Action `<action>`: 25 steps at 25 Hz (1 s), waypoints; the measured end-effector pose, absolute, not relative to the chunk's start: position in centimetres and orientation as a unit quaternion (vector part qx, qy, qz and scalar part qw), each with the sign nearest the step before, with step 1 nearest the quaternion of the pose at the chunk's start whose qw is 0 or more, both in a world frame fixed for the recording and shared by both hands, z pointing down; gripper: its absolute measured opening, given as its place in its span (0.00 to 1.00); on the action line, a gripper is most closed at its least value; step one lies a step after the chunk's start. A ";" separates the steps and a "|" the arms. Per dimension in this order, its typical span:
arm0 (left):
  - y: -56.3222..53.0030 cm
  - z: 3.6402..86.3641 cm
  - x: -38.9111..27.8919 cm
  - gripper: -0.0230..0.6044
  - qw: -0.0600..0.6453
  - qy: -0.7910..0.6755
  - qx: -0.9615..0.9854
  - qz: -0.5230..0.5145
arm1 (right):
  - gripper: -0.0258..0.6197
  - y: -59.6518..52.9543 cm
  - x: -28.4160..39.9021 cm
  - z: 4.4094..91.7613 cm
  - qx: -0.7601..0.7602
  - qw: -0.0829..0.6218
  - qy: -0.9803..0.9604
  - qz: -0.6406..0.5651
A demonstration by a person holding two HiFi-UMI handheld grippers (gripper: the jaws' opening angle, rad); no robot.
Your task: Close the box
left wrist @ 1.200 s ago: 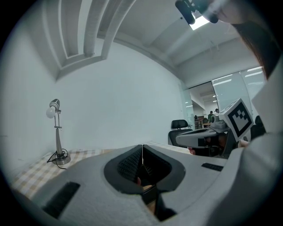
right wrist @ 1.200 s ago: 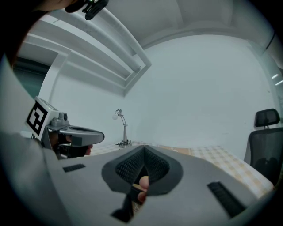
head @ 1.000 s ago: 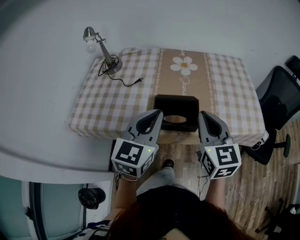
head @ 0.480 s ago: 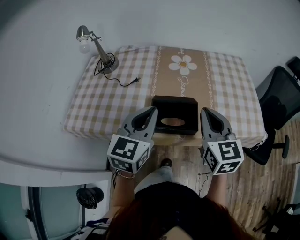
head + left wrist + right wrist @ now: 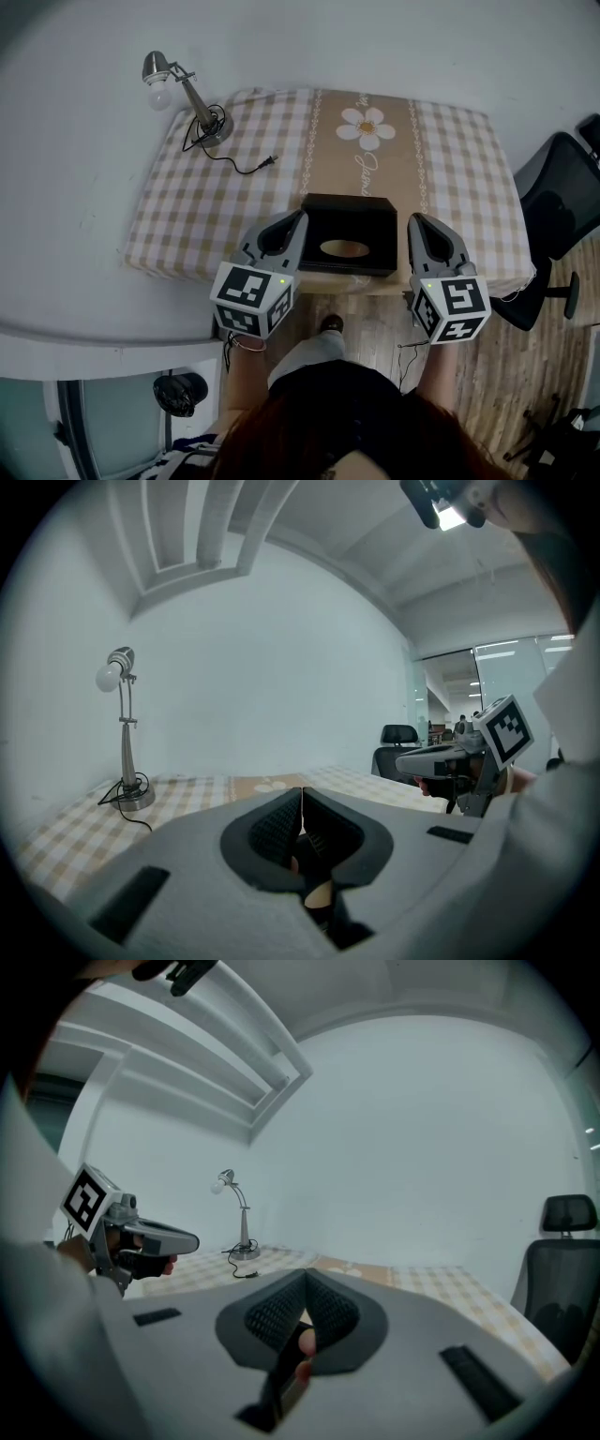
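Both grippers have drawn outward since a second ago. They then overlapped the box's near corners, and now they stand clear of it, one at each side. The box, lamp and cloth sit as they did, apart from a small shift of the head view.

Nearest are the two grippers, made of grey moulded plastic, each carrying one cube with black-and-white square markers. The left gripper (image 5: 298, 221) has its jaws pressed together with nothing between them; its own view shows the ribbed black pads meeting along a thin seam. The right gripper (image 5: 416, 223) is the same, with its jaws closed and empty.

Between them, near the front edge of the bench (image 5: 216, 206), lies the one box (image 5: 349, 223). It is black, flat and rectangular, with matte sides and a single oval opening (image 5: 343, 248) in its top. It touches neither gripper.

A soft cloth covers the bench, checked in beige and white, with a plain tan band down the middle that bears one white daisy (image 5: 367, 123).

At the far left corner stands one desk lamp (image 5: 178, 86), with a metal stem, a round base and a bare bulb. Its thin black cable (image 5: 246, 167) lies loose on the cloth.

One black office chair (image 5: 555, 202) stands on the plank floor at the right.
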State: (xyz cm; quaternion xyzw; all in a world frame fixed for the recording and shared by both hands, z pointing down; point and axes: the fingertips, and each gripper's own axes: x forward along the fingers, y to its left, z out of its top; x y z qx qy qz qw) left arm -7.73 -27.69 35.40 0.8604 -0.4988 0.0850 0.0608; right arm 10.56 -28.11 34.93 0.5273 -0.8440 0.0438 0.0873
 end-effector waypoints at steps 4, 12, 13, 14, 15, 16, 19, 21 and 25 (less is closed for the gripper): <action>-28.7 36.0 -7.9 0.08 0.071 -0.498 0.860 0.088 | 0.07 -29.1 11.3 35.6 0.536 0.096 -0.838 0.045; -30.5 37.3 -8.3 0.08 0.086 -0.500 0.856 0.097 | 0.07 -30.9 12.0 37.3 0.541 0.118 -0.832 0.035; -30.7 37.5 -8.5 0.08 0.089 -0.501 0.855 0.099 | 0.07 -31.1 12.0 37.6 0.540 0.123 -0.832 0.033; -30.9 37.7 -8.6 0.08 0.091 -0.502 0.854 0.100 | 0.07 -31.4 12.0 37.8 0.538 0.128 -0.832 0.032; -31.2 37.9 -8.7 0.08 0.094 -0.502 0.854 0.102 | 0.07 -31.6 12.0 38.1 0.537 0.132 -0.833 0.033; -31.4 38.1 -8.9 0.08 0.097 -0.503 0.853 0.104 | 0.07 -31.8 12.0 38.5 0.535 0.136 -0.833 0.034; -32.0 38.7 -9.3 0.08 0.105 -0.505 0.850 0.110 | 0.07 -32.4 11.9 39.5 0.527 0.150 -0.835 0.040; -32.3 39.2 -9.6 0.08 0.111 -0.506 0.848 0.114 | 0.07 -32.7 11.8 40.3 0.523 0.160 -0.836 0.045; -33.0 40.1 -10.2 0.08 0.124 -0.508 0.844 0.121 | 0.07 -33.3 11.8 41.5 0.518 0.157 -0.837 0.074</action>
